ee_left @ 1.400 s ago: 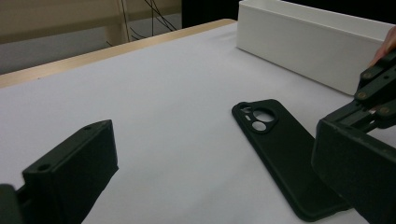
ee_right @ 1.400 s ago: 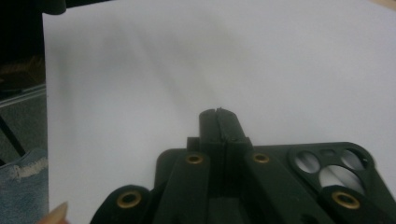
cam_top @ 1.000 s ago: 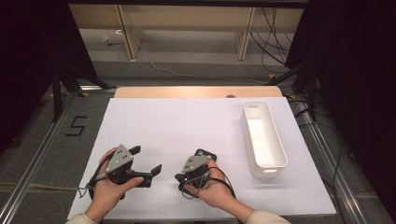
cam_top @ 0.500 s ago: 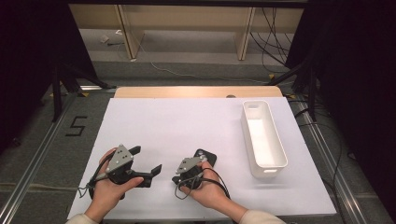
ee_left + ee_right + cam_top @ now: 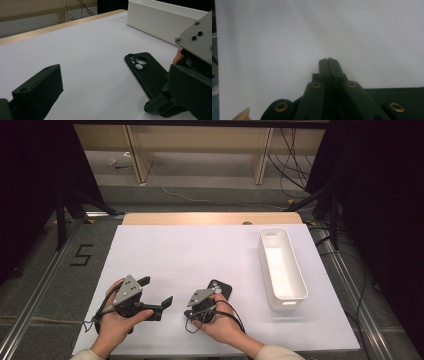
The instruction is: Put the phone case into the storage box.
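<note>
High view: right gripper [image 5: 191,314], jaws pressed together, has swung leftward; black phone case [image 5: 220,291] lies just behind them. Left gripper [image 5: 152,292] spread, seemingly unmoved. Floor marking "5" [image 5: 82,255].

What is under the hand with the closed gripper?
A black phone case lies flat on the white table, partly under the right gripper. Its near end is covered, so that part can't be seen.

Overhead light falls evenly on my white table [image 5: 200,255], bright against dark surroundings. My right gripper view is soft and hazy; my near jaws blur.
</note>
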The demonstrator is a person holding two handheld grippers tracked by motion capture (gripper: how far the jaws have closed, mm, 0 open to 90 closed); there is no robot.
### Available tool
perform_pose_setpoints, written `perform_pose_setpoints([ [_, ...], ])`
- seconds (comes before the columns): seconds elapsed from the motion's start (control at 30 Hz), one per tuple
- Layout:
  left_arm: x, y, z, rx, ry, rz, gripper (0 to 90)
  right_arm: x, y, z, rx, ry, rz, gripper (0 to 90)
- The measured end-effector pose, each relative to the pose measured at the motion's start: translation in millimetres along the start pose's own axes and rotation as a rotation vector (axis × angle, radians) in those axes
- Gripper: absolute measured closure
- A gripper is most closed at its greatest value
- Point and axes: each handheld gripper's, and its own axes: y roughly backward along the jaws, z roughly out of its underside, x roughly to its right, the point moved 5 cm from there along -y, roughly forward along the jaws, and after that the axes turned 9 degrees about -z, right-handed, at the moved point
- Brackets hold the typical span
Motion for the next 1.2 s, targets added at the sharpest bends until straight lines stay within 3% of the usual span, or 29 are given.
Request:
perform_pose_setpoints([
  [0.63,-1.1,0.6,0.5,-0.002,0.004,-0.004,0.0,-4.3,8.2,4.8,-0.056,-0.038,-0.016,90.0],
  [1.2,-1.6,1.2,0.8,-0.002,0.006,-0.005,0.0,-8.8,28.2,21.3,-0.126,-0.065,-0.025,90.0],
])
